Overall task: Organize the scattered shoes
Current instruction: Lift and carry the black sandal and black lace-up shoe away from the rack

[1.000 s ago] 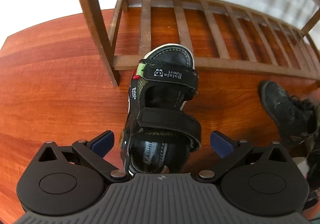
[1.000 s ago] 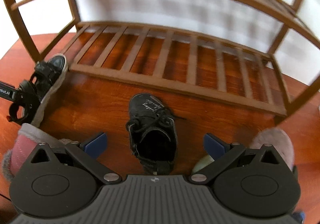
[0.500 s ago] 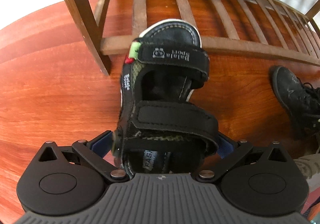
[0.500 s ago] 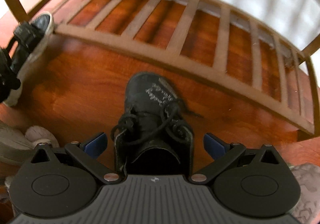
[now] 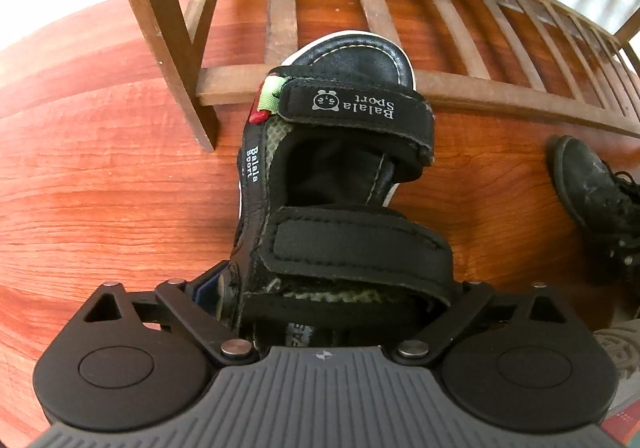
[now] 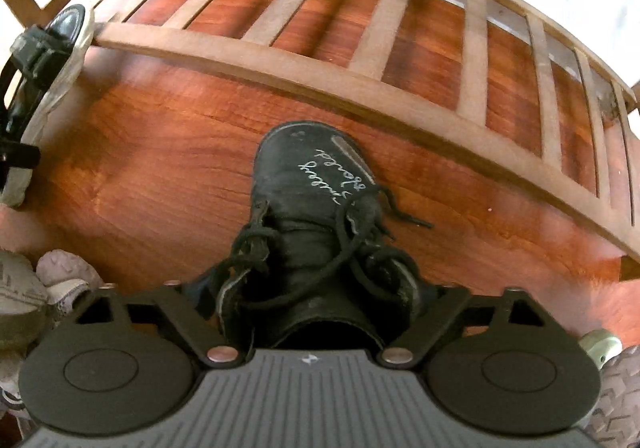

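**Both grippers closing on shoes in front of the rack**

The left gripper (image 5: 340, 288) straddles the heel of the sandal (image 5: 336, 184), its jaws closing with the heel strap between them; whether the pads already press is hidden by the strap. The sandal lies on the floor (image 5: 100, 188) with its toe propped on the front rail of the rack (image 5: 500, 92), by the near left leg, so it already points at the bottom shelf.

The right gripper (image 6: 316, 292) is likewise closing around the ankle of the boot (image 6: 316, 208), which sits between the jaws; contact cannot be made out. The boot stands on the floor just short of the rack's front rail, toe toward it. Gripping at the heel end probably leaves each toe free to slide onto the slats. Other shoes lie at the edges.
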Demonstrator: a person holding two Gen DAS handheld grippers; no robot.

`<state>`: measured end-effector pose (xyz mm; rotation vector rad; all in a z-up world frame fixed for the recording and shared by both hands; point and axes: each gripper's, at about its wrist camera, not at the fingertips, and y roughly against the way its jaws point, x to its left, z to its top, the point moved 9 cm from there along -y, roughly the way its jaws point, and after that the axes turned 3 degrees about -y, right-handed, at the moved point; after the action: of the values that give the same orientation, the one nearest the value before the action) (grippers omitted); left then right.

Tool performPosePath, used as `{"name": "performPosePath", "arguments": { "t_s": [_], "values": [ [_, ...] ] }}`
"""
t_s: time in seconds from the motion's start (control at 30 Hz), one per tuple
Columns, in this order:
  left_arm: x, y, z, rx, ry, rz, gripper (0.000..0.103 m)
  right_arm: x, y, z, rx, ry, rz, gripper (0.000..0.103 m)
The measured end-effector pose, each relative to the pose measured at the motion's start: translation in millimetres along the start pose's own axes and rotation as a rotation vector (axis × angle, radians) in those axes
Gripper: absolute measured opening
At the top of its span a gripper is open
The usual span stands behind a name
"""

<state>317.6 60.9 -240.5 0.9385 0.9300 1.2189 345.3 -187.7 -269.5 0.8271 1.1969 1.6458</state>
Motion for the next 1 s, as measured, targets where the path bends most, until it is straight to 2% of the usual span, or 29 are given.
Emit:
{"name": "performPosePath", "arguments": {
  "t_s": [0.17,0.27,0.5,0.57,0.7,1.0],
  "values": [
    [4,8,-4,-0.03,0.019,0.035,0.074,-2,3,-1,-0.012,-0.023,0.001,0.071],
    [6,16,-7,-0.058,0.028,0.046,0.071,-5,8,-3,-0.022,-0.049,0.011,0.069],
    [8,39,-16,-0.093,0.047,0.055,0.07,-6,40,-5,-0.084,-0.107,0.032,0.068],
    [11,34,-21,-0.106,0.056,0.054,0.07,-6,49,-4,-0.103,-0.118,0.036,0.068],
    [24,51,-33,-0.131,0.09,0.045,0.07,-5,80,-6,-0.15,-0.145,0.045,0.068],
    [39,92,-73,-0.152,0.145,0.045,0.07,5,131,-26,-0.196,-0.203,0.078,0.068]
  ]
}}
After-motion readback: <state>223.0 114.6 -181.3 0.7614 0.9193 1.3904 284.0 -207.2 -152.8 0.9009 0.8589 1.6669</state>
